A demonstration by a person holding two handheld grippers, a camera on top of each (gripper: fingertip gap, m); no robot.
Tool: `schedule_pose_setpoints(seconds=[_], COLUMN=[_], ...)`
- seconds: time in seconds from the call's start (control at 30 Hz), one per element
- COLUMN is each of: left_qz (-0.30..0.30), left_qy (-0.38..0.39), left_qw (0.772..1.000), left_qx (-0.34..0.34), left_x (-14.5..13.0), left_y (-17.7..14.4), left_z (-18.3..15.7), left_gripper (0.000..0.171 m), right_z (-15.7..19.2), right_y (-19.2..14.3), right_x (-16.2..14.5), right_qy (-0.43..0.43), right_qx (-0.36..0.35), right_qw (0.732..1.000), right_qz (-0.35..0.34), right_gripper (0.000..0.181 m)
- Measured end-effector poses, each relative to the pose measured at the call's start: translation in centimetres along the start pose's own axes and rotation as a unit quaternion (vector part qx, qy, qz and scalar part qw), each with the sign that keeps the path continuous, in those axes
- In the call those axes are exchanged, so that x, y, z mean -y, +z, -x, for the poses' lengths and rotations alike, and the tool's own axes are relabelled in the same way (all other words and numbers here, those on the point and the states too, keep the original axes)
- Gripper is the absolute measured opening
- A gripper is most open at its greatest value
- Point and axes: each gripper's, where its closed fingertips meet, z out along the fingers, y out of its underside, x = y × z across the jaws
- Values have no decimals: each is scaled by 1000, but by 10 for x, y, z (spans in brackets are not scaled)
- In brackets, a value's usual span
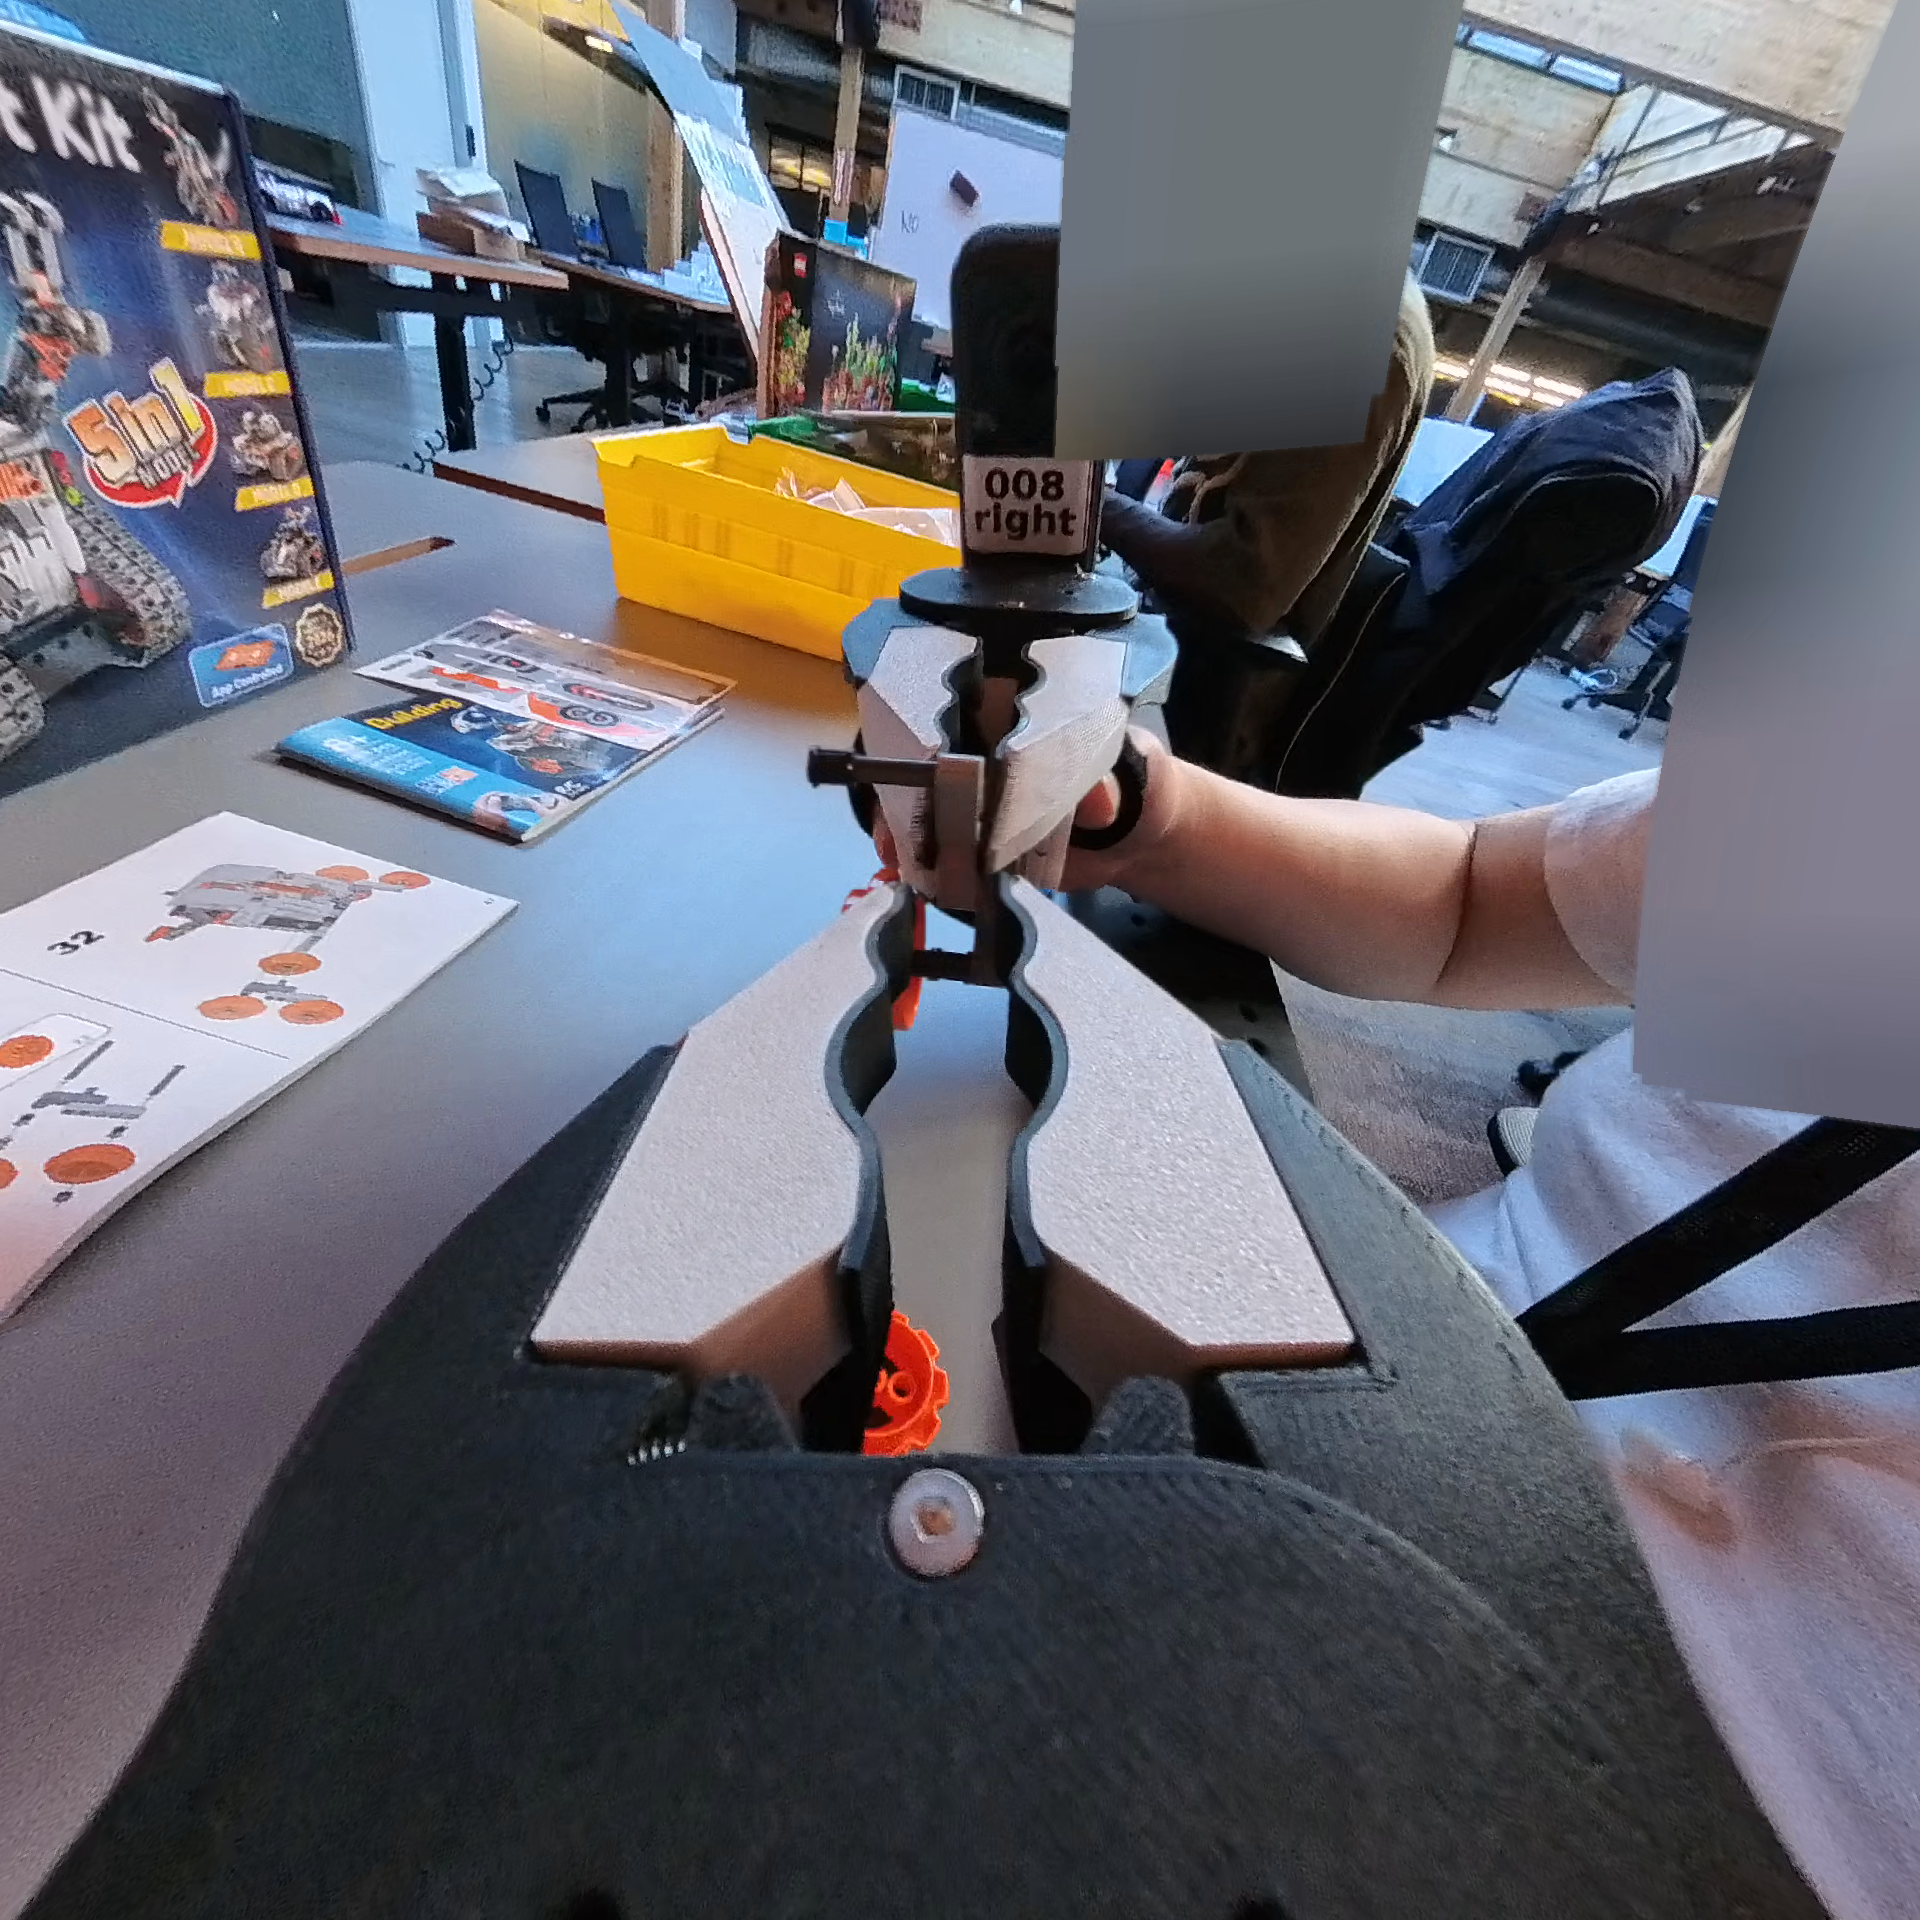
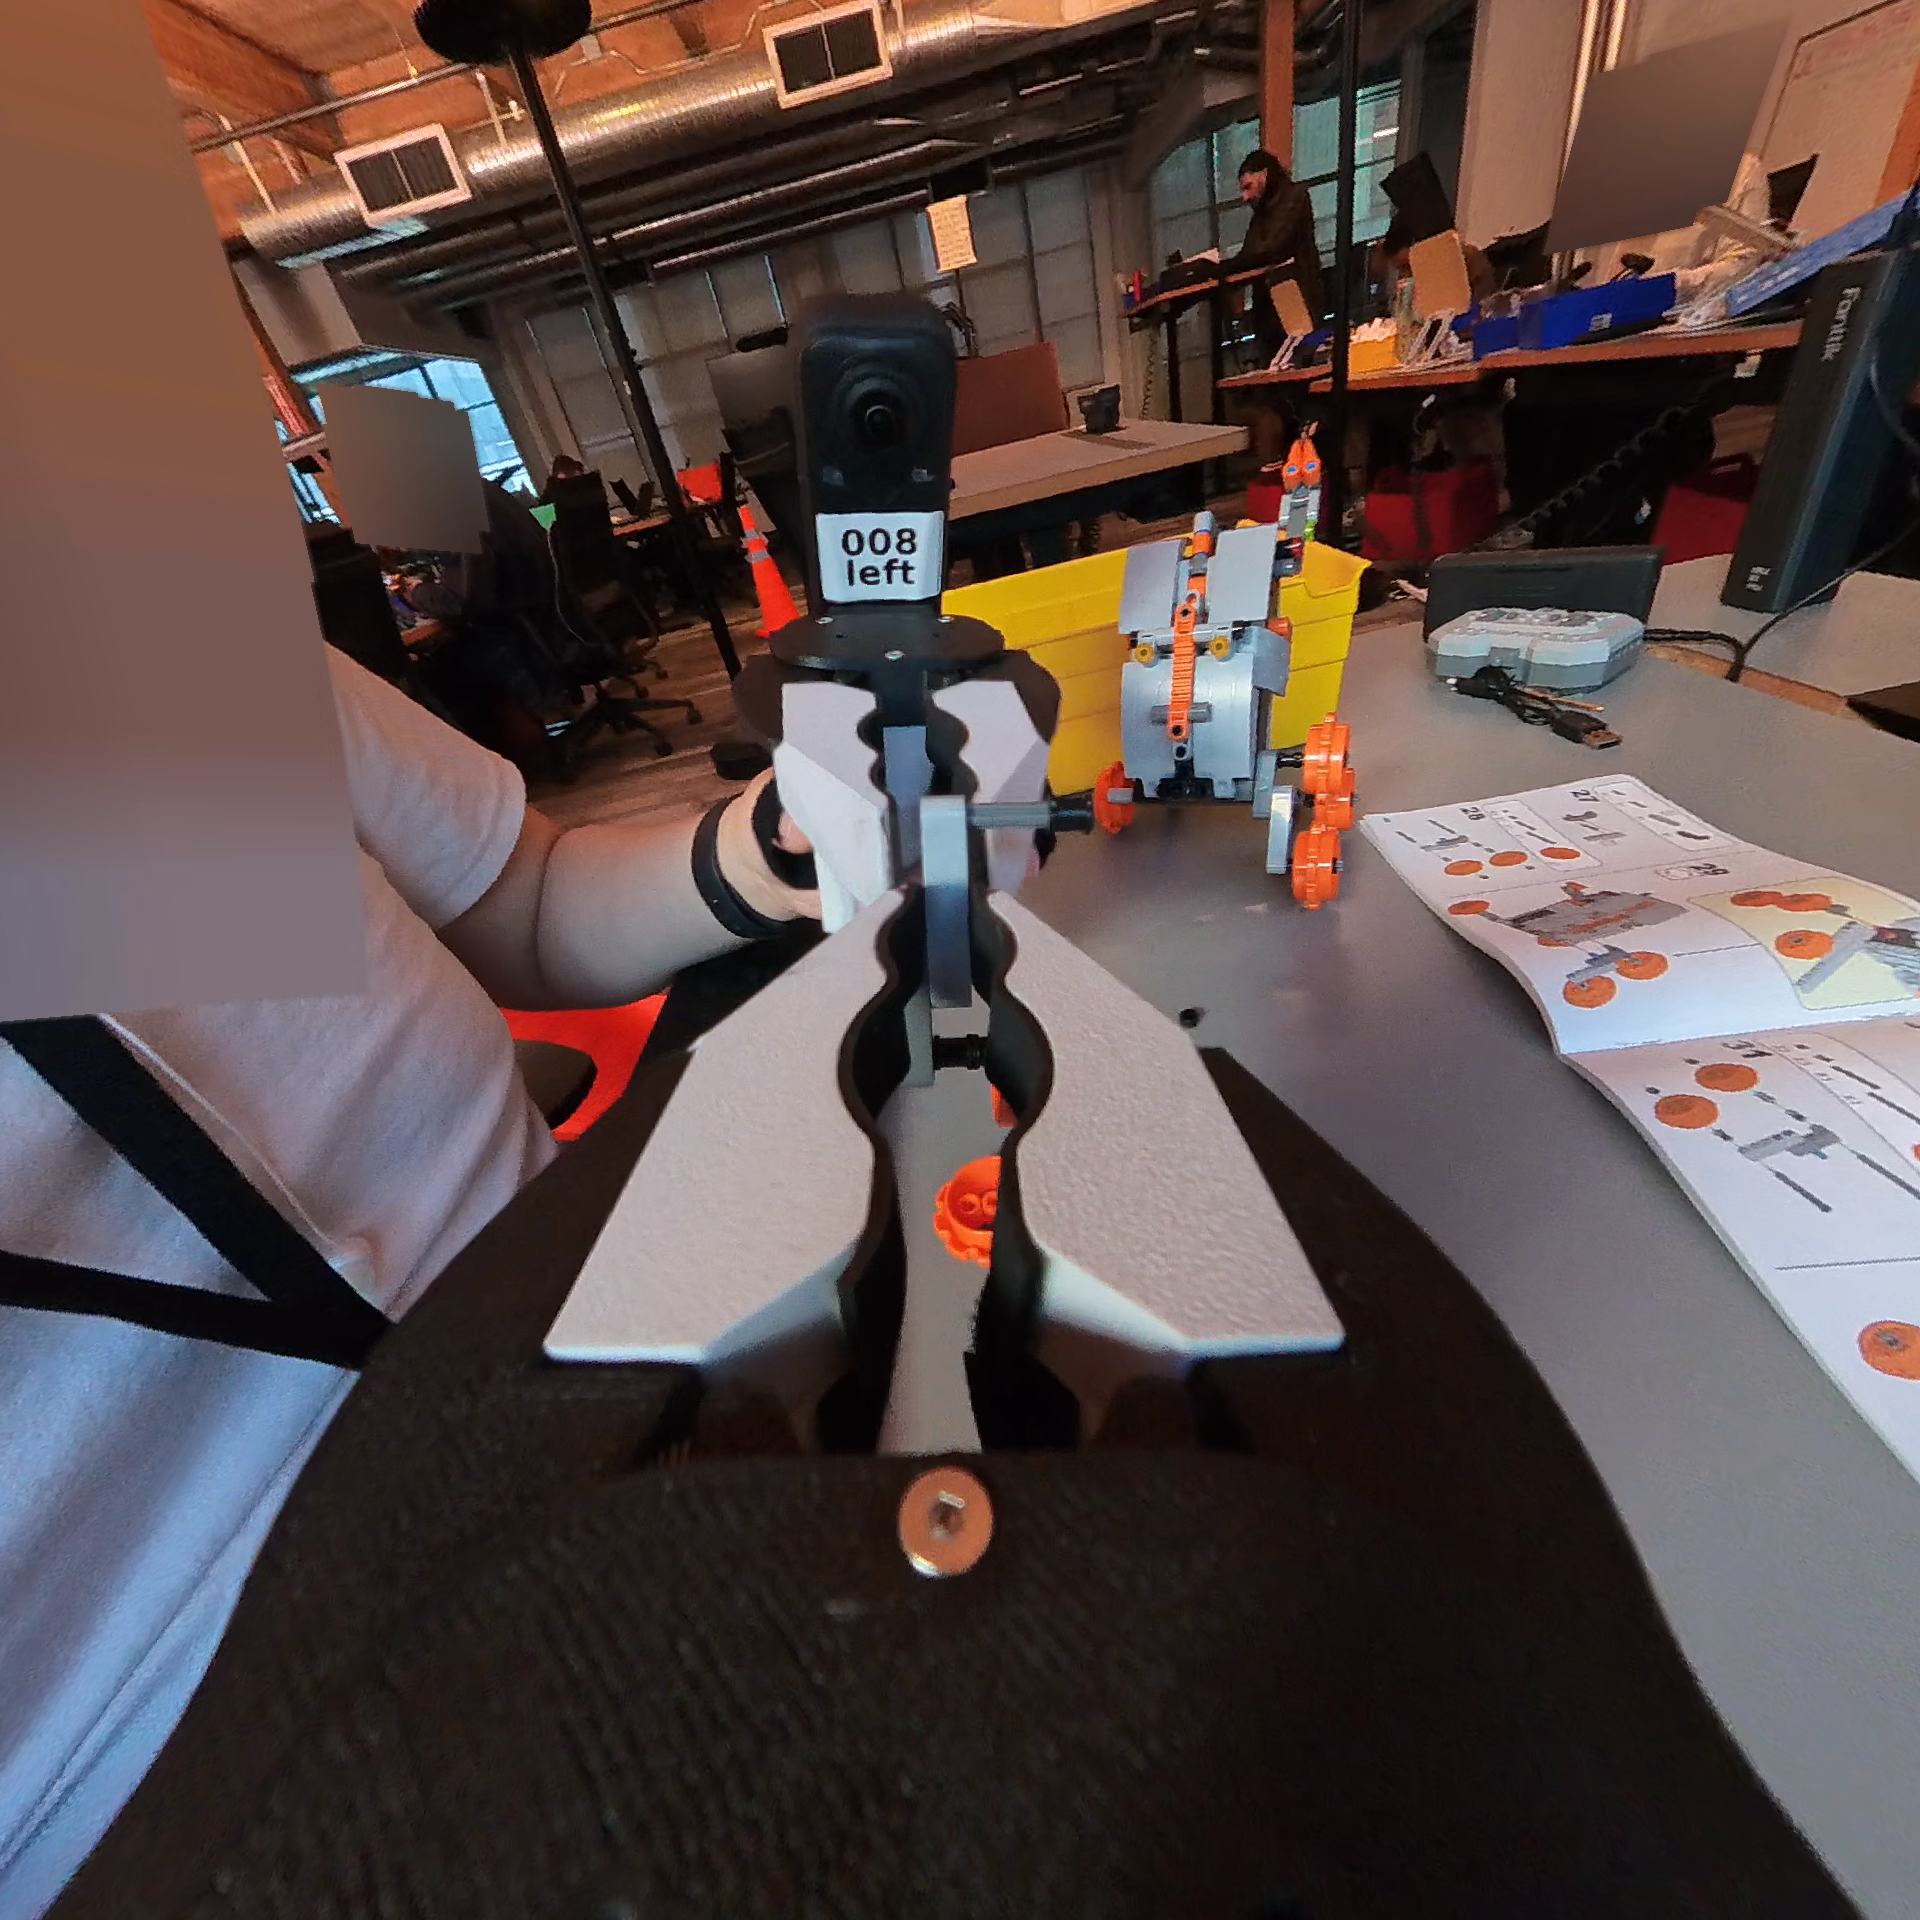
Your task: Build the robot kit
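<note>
Now the left claw and the right claw are both pinching one small grey beam with a thin grey pin, up above the worktop. It looks light, hard and slippery, so holding its flat sides seems best. An orange wheel is lying below.

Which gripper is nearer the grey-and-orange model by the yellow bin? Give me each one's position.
Left. The left gripper stands right beside the model, level with it; the right gripper is farther back, the model ahead to its right. Both grip a grey part between them.
</note>
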Motion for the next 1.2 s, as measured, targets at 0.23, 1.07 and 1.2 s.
schedule_pose_setpoints(seconds=[0.23, 1.07, 1.2], left_qz=[-19, -16, -20], left_qy=[-18, 77, 46], left_qw=[1000, 995, 998], left_qx=[-5, 55, 38], left_x=[6, 10, 8], left_y=[2, -3, -2], left_z=[-1, 1, 2], left_gripper=[14, 0, 0], right_z=[-1, 1, 0], right_y=[3, 6, 5], right_x=[7, 2, 0], right_qy=[31, 42, 50], right_qx=[7, 12, 10], right_qw=[999, 999, 999], right_qz=[-45, -25, -19], right_gripper=[7, 9, 9])
